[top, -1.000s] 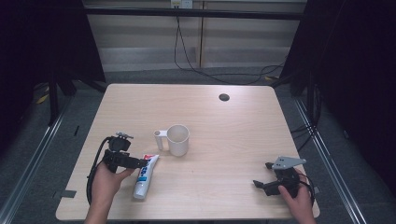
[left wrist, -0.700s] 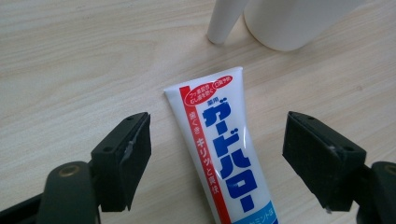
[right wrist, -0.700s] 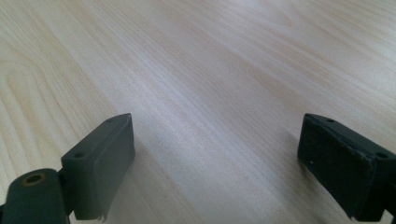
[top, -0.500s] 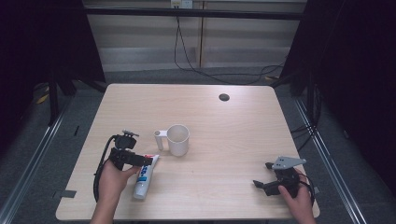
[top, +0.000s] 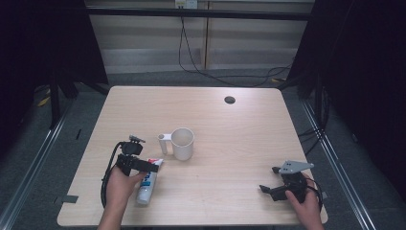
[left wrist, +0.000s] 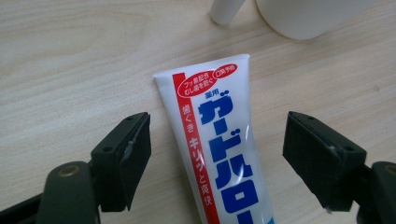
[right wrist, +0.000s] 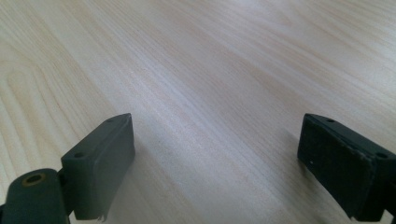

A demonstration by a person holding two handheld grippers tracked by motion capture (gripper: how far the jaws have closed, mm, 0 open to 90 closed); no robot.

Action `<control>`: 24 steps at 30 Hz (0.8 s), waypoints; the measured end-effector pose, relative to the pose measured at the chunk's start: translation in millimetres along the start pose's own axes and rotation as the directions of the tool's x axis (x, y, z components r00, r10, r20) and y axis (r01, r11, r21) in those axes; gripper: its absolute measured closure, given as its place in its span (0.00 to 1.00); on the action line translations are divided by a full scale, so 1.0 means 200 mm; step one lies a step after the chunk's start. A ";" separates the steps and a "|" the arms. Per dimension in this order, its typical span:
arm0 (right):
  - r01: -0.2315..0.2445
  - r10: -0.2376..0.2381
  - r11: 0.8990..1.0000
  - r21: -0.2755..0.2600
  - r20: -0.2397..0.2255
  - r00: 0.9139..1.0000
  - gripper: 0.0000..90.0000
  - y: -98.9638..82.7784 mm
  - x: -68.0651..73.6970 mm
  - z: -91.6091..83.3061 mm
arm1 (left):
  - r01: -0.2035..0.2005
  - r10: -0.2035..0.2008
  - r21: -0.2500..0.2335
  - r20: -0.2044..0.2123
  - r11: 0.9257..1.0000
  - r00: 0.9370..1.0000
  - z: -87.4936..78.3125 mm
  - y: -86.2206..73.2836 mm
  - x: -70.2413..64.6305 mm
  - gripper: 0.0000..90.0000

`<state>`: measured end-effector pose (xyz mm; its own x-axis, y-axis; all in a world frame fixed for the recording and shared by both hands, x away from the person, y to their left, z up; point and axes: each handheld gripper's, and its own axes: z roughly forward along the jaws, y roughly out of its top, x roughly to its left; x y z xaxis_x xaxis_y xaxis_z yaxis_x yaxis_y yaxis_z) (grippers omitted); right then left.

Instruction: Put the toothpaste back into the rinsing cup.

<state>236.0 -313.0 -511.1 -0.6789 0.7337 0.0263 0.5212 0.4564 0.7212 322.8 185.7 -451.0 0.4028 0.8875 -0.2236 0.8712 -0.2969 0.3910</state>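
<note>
Two black jaws of the left gripper (left wrist: 215,158) are spread wide and are set on either side of a white plastic toothpaste tube with red and blue lettering (left wrist: 219,144), which lies flat on the pale wooden table (left wrist: 70,56); neither pad is seen touching it. In the high view the left gripper (top: 143,166) is placed at the lower left of the frame, over the upper end of the toothpaste tube (top: 146,184). Just beyond the tube's crimped end, toward the frame's centre, a white ceramic mug with a side handle (top: 181,143) is stood upright, near but apart from the tube. At the lower right, well apart from both, the right gripper (top: 269,188) is held low over bare wood, its jaws likewise parted and nothing between them. By this showing the approach is judged complete, while closing on the tube, lifting it, and whatever placement follows, possibly at the mug, remain undone.
</note>
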 end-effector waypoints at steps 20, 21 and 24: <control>0.000 0.000 1.000 0.000 0.000 1.000 0.12 0.00 0.00 0.00 | 0.011 -0.011 0.029 -0.020 0.999 1.000 0.12 -0.03 -0.02 0.38; 0.000 0.000 1.000 0.000 0.000 1.000 0.12 0.00 0.00 0.00 | 0.002 -0.001 0.027 -0.035 1.000 0.999 0.12 -0.03 -0.02 0.40; 0.000 0.000 1.000 0.000 0.000 1.000 0.12 0.00 0.00 0.00 | -0.002 0.004 0.030 -0.041 1.000 0.999 0.11 -0.03 -0.02 0.44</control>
<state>236.0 -313.0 -511.1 -0.6790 0.7337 0.0263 0.5211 0.4564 0.7212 322.6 175.4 -472.2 0.3942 0.9001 -0.1858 0.8784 -0.3095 0.3641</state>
